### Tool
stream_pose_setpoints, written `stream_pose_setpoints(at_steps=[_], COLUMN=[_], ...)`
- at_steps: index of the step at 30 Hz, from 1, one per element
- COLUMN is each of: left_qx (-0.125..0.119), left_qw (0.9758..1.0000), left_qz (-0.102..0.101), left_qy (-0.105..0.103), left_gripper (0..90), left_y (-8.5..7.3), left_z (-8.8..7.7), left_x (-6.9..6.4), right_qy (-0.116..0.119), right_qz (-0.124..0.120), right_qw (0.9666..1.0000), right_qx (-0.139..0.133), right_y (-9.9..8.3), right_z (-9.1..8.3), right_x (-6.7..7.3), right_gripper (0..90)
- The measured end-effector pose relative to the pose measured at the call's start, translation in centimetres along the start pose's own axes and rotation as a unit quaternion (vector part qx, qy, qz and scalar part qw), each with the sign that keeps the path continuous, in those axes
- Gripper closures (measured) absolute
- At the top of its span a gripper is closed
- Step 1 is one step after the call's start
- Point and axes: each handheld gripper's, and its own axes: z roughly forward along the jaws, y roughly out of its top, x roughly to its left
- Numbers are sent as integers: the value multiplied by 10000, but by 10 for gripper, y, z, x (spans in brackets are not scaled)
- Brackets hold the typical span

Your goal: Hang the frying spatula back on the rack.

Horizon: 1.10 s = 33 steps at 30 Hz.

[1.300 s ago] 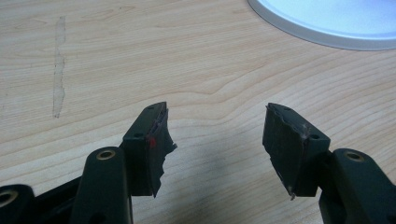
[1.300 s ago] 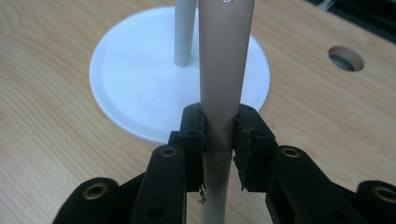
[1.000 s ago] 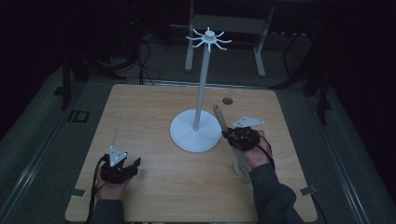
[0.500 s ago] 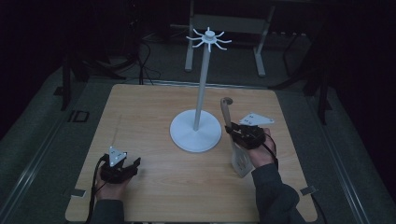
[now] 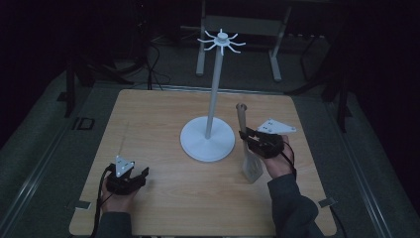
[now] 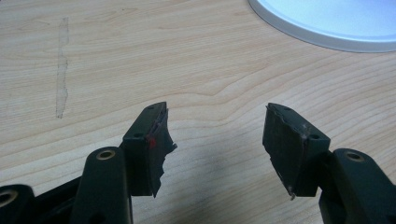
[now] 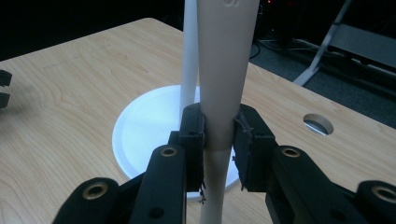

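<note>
While the right gripper (image 5: 246, 139) is clamping its jaws on the handle of a pale spatula (image 5: 247, 144), I am judging the work as roughly half done: the spatula is already picked up and standing nearly upright, its flat blade low over the wooden table (image 5: 148, 119) just to the right of the white stand (image 5: 213, 99), its handle end pointing up. In the right gripper view the pads (image 7: 194, 140) are pressing on both sides of the handle (image 7: 224, 70), with the stand's thin pole directly behind it and the round base (image 7: 140, 135) below. What I am reckoning is left: lifting the spatula higher and hanging it by the hole in its handle end on one of the small hooks at the crown of the stand (image 5: 221, 40), which is sitting well above where the handle end is now. No utensil is hanging on those hooks.

My left gripper (image 5: 130, 179) is resting near the front left of the table, well apart from the stand, with its jaws standing apart and nothing between them; the left gripper view is showing bare wood grain, a faint strip of tape residue (image 6: 61, 70) and the edge of the base (image 6: 327, 28) at the top.

As for writing, I am seeing something embossed at the top of the handle (image 7: 233, 3), but it is cut off and I cannot read it. Large dark characters on the floor to the left of the table (image 5: 82, 123) are looking like "ID".
</note>
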Motion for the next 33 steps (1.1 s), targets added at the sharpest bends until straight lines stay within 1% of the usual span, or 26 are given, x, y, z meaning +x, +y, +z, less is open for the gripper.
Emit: stream_pose_setpoints(at_steps=[2, 11, 20, 33], left_qx=[-4, -5, -14, -16], left_qw=[10000, 10000, 10000, 10000], left_qz=[-6, -6, -13, -16], left_qy=[5, 4, 11, 12], left_gripper=[411, 410, 410, 409], left_y=[0, 0, 0, 0], left_z=[0, 0, 0, 0], left_x=[0, 0, 0, 0], right_qy=[-1, -11, -20, -40], right_qz=[-8, 8, -4, 107], right_qw=[10000, 9995, 9984, 9961], right_qx=[-10, -309, -568, -880], right_y=[0, 5, 10, 17], right_z=[0, -7, -9, -15], right_x=[0, 0, 3, 3], right_gripper=[745, 745, 745, 746])
